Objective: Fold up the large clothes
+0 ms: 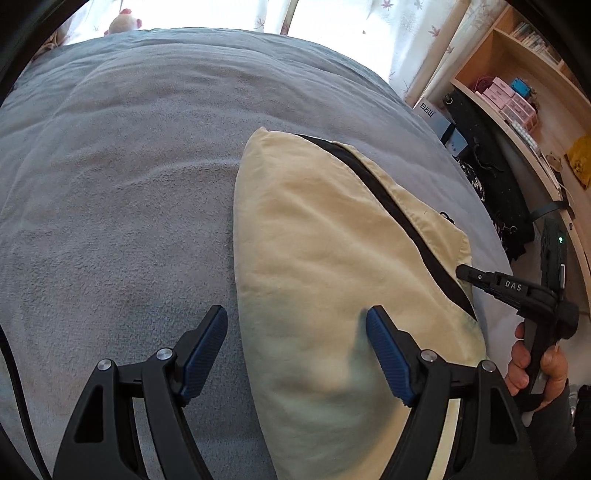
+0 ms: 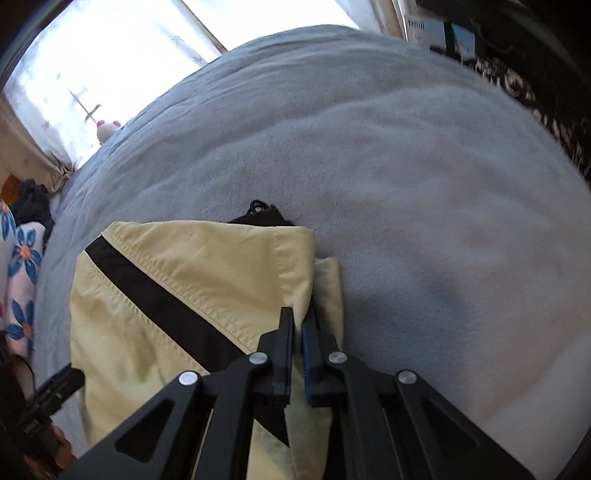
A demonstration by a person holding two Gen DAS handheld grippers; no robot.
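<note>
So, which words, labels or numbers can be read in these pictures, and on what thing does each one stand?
"DAS": white letters on the black body of the right gripper, seen from the left wrist view.
Dark characters on a white and blue box beside the bed: not legible.
Print on the pink boxes on the shelf: too small to read.
Print on a box in the right wrist view: blurred, unreadable.

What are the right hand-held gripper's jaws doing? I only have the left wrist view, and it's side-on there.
Observer: The right hand-held gripper is shut, tips at the hemmed edge of the yellow garment. Whether cloth is pinched, I cannot tell.
Operator: Is that edge flush?
Observer: No. A paler lower layer sticks out past the top flap, right beside the tips.
Operator: Anything past the garment's other side?
Observer: A floral cloth with blue flowers, at the bed's edge.
</note>
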